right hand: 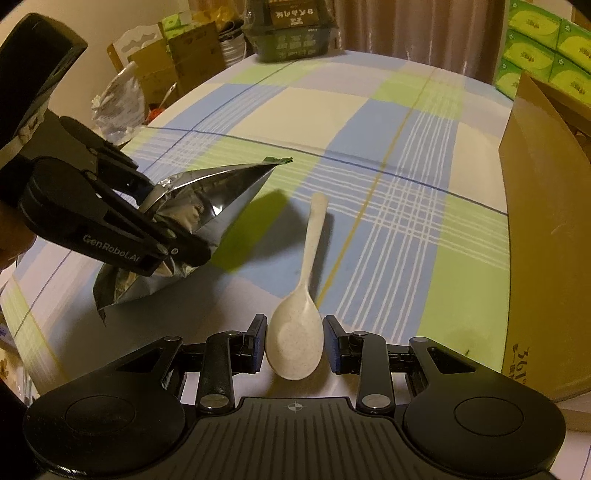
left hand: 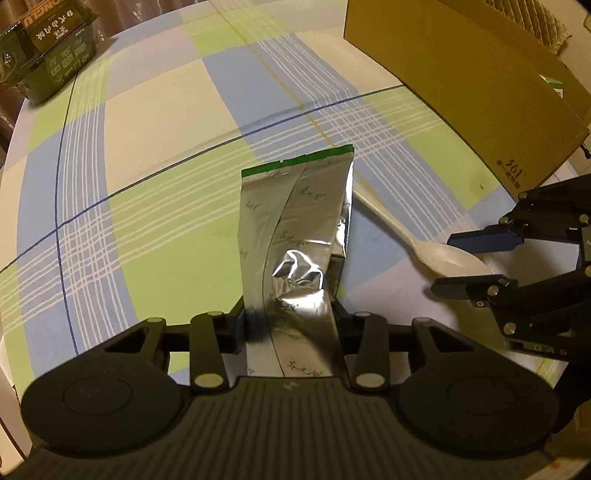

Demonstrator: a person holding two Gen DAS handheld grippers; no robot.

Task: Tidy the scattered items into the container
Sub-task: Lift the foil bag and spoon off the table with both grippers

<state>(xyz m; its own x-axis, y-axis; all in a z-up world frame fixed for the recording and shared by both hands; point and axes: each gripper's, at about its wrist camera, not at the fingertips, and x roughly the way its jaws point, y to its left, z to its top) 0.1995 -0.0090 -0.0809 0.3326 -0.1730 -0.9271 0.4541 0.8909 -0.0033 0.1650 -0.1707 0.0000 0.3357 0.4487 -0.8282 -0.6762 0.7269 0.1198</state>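
My left gripper (left hand: 290, 328) is shut on a silver foil pouch (left hand: 299, 229) with a green top edge and holds it tilted above the checked tablecloth; the pouch (right hand: 207, 199) and that gripper (right hand: 168, 225) also show at the left of the right wrist view. A cream plastic spoon (right hand: 299, 325) lies on the cloth, handle pointing away. My right gripper (right hand: 294, 341) is open, its blue pads on either side of the spoon's bowl, not closed on it. In the left wrist view the spoon (left hand: 424, 240) lies between the right gripper's fingers (left hand: 476, 266).
A tall cardboard box (left hand: 480, 92) stands at the right of the table, also seen in the right wrist view (right hand: 546, 221). A dark green instant-noodle pack (left hand: 48, 55) sits at the far edge (right hand: 291, 33). Clutter and green tissue packs (right hand: 543, 44) lie beyond the table.
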